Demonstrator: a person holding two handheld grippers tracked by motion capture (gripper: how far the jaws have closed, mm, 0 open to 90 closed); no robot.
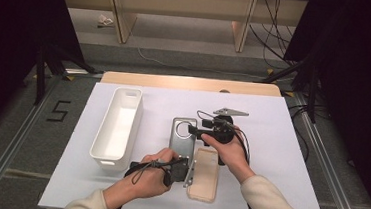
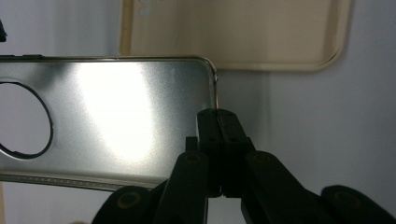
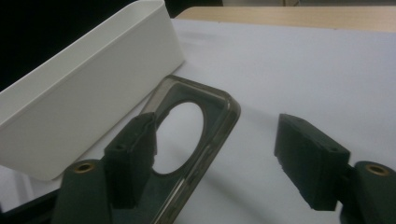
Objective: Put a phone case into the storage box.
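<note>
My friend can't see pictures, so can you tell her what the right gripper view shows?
A dark phone case with a big round hole lies on white table, one end between the right gripper's open black fingers. A long white bin sits beside it.

overhead forward-down, two close tool cameras

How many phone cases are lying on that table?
2. A grey phone case with a round hole lies mid-table, right of the white bin. A beige phone case lies beside it, nearer the person. Hands partly cover both; I see no others.
</note>
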